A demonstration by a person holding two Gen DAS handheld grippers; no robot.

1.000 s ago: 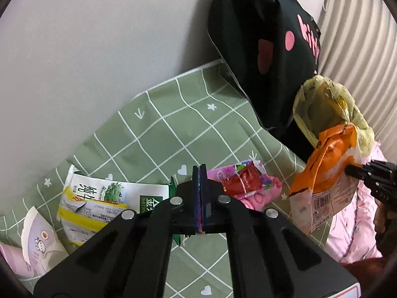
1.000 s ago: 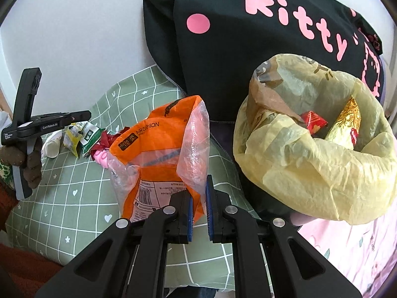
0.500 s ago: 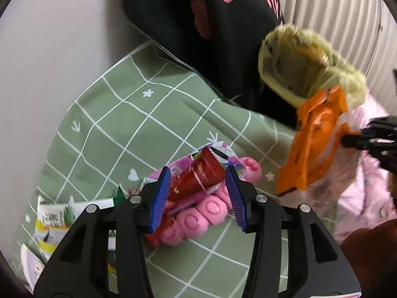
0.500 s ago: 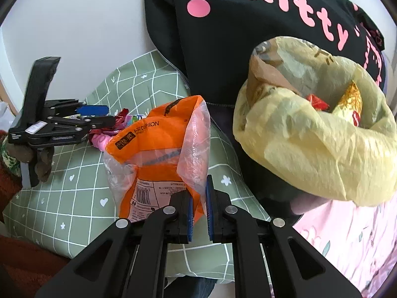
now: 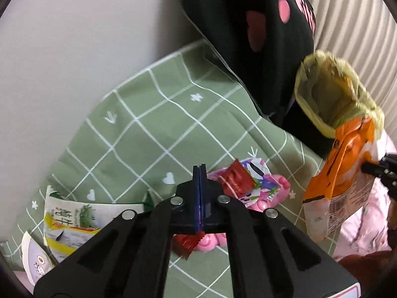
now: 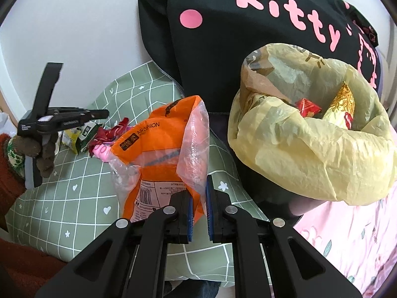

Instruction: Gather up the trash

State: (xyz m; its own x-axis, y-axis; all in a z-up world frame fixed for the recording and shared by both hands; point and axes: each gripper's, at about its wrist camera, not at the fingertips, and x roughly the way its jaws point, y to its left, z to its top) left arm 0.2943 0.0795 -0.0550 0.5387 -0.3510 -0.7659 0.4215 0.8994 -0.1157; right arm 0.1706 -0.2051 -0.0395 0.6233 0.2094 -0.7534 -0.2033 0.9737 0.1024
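My left gripper (image 5: 199, 173) has its blue pads pressed together over the trash pile. A red snack wrapper (image 5: 238, 180) sticks out to the right of the pads and below them, so it looks pinched. In the right wrist view the left gripper (image 6: 105, 113) sits just left of that red wrapper (image 6: 122, 125). My right gripper (image 6: 199, 188) is shut on the lower edge of an orange-and-clear plastic bag (image 6: 158, 149) and holds it upright. That orange bag (image 5: 340, 168) hangs beside the open yellow trash bag (image 5: 330, 94), which holds several wrappers (image 6: 310, 154).
A pink packet (image 5: 263, 198), a green-and-white carton (image 5: 74, 213) and a white wrapper (image 5: 34, 260) lie on the green checked cover (image 5: 148, 124). A black pillow (image 6: 248, 49) leans on the wall behind. Pink bedding (image 6: 347, 236) is at right. A gloved hand (image 6: 44, 159) holds the left gripper.
The left gripper opened around the red wrapper half a second ago and has now shut on it, while swinging right then back left. The right gripper and orange bag stayed put.
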